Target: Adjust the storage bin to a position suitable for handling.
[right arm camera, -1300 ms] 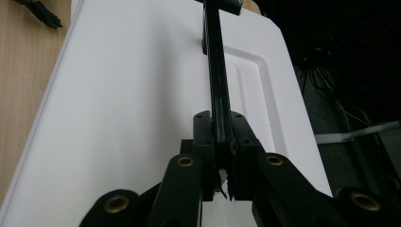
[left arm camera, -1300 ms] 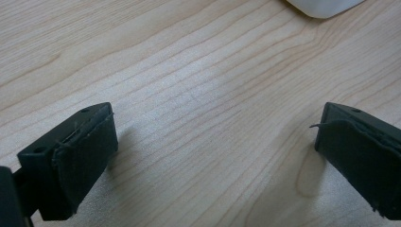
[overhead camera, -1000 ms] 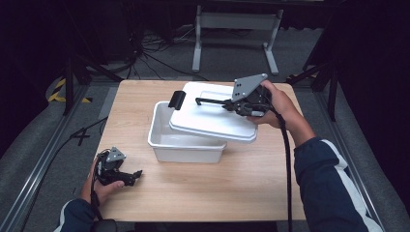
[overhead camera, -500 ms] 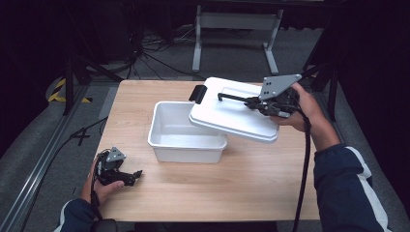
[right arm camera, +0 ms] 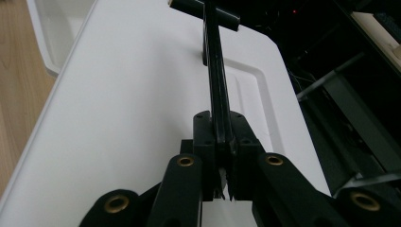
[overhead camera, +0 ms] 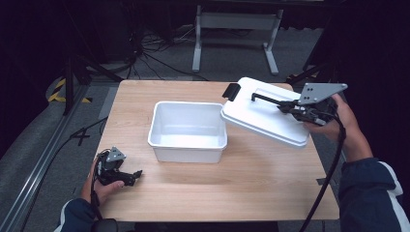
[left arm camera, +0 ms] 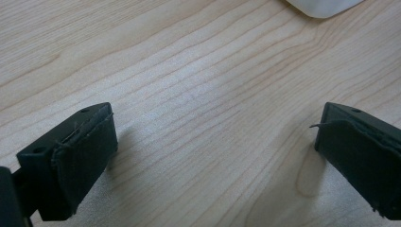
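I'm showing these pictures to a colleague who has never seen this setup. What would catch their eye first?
Most striking is the white lid, held tilted in the air over the table's right side by its black handle, which the right hand-held gripper pinches shut. Next comes the open, empty white bin at the middle of the wooden table. At the near left corner, the left hand-held gripper rests with jaws wide apart.
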Tool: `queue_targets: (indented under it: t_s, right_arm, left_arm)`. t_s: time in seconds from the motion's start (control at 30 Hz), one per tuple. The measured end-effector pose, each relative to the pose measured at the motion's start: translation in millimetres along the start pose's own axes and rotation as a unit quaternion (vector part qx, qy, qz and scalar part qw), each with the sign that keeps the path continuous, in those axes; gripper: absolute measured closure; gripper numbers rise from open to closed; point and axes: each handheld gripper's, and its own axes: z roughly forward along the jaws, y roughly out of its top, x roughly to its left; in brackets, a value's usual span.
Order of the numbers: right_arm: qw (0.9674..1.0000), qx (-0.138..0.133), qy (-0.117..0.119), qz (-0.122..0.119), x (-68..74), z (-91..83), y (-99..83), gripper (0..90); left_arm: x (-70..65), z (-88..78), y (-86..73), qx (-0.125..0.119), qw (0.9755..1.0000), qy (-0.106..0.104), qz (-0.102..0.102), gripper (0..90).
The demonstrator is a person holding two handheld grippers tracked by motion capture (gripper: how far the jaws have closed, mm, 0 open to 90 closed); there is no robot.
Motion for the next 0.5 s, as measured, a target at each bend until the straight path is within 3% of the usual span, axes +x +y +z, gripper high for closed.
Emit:
queue_targets:
  t_s: [0.5]
  right_arm:
    - [0.9984,0.020,-0.025,0.046,-7.5,-10.3,-53.8,84.6]
  left_arm:
    - [-0.2,0.1,0.0,-0.001,1.0000,0.000,-0.001,0.4]
